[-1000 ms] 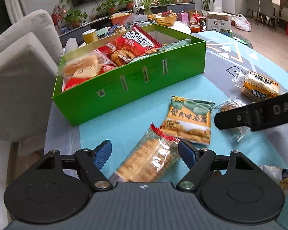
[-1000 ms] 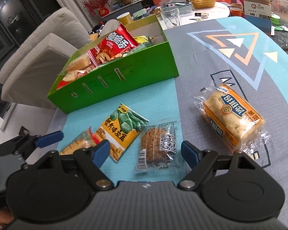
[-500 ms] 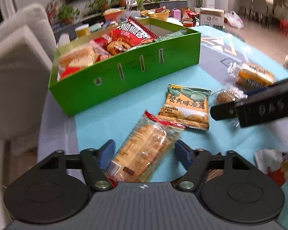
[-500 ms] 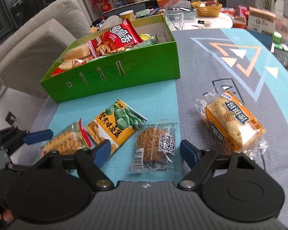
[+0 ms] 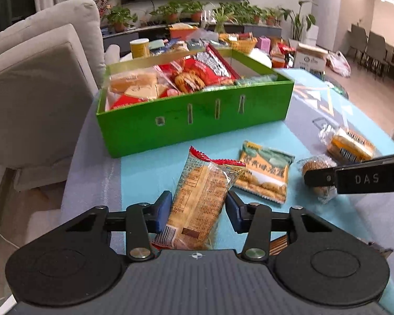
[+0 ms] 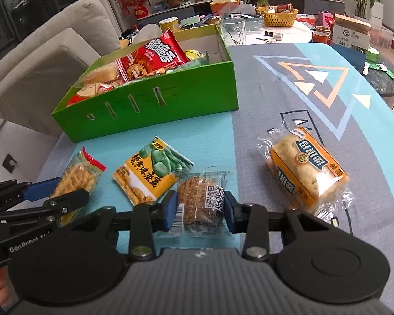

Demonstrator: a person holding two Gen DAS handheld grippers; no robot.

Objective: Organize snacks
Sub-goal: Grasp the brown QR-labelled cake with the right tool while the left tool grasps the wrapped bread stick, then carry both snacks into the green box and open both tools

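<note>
A long cracker packet (image 5: 202, 189) with a red end lies on the blue table mat, and my left gripper (image 5: 198, 211) is shut on its near half. In the right wrist view the same packet (image 6: 77, 176) shows between the left gripper's fingers (image 6: 39, 187). My right gripper (image 6: 199, 210) is closing on a round brown cake packet (image 6: 199, 199), its blue pads against the wrapper's sides. A yellow-green bean snack pack (image 6: 152, 173) lies between the two packets. An orange bread pack (image 6: 307, 168) lies to the right. The green box (image 6: 149, 105) behind holds several snacks.
A grey armchair (image 5: 39, 78) stands left of the table. Behind the box are a glass jug (image 6: 233, 31), a yellow basket (image 6: 278, 15), a cardboard carton (image 6: 352, 31) and potted plants. A finger of the right gripper (image 5: 323, 177) reaches in from the right.
Both pairs of jaws have closed in from wide open: the left onto the cracker packet, the right onto the round cake packet. Neither hand has shifted much.
</note>
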